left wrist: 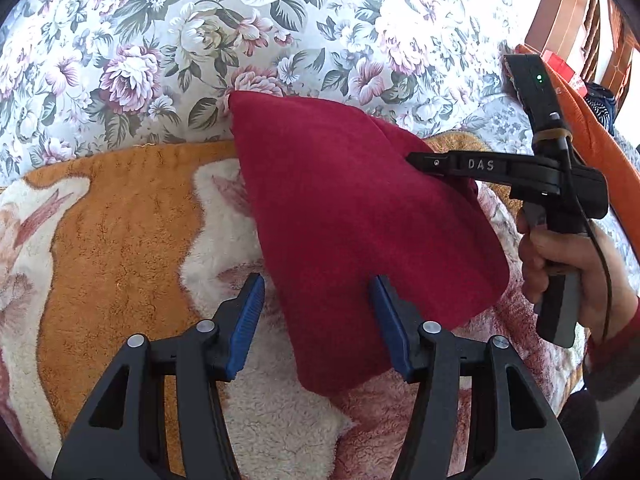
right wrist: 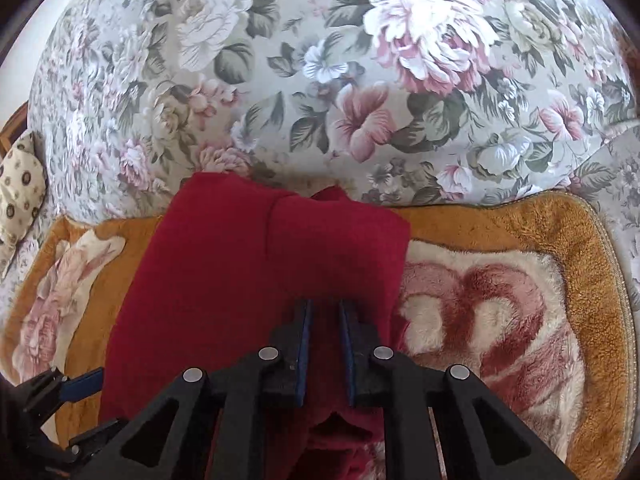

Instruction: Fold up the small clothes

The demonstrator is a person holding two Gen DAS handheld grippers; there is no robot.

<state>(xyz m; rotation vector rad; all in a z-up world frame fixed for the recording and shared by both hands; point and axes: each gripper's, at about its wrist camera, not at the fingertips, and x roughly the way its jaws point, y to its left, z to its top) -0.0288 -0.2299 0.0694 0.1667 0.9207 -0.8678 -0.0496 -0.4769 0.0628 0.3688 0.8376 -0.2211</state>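
**Red garment half gathered on the plush blanket**

Closest to the person, the left gripper (left wrist: 318, 308) hangs with its blue-padded fingers (left wrist: 246, 328) spread wide and holding nothing; the near corner of the red garment (left wrist: 352, 216) lies between them, and I cannot tell whether either pad touches it. Just beyond, the right gripper (right wrist: 324, 336) has its fingers drawn nearly together around a bunched ridge of the same cloth at its right edge, with only a narrow gap showing, so it looks to have the fabric pinched. From the left wrist view that gripper reaches in sideways, the person's right hand (left wrist: 560, 256) wrapped round its handle.

My guess is that a fold is under way, the right side lifted to be carried across. To do it well, the left fingers should close on the near corner first and hold it down, so the cloth does not drag over the fleece. Then the right side can travel low and level and be laid edge to edge. The garment looks thick and soft, so it should keep a crease only if pressed flat afterwards.

Under it lies an orange and cream plush blanket (left wrist: 120, 232) with a pink pattern, deep-piled and likely grippy. Behind rises a floral quilt (right wrist: 320, 60), with a small patterned pillow (right wrist: 20, 196) at the far left. Wooden furniture (left wrist: 576, 20) shows off to the right.
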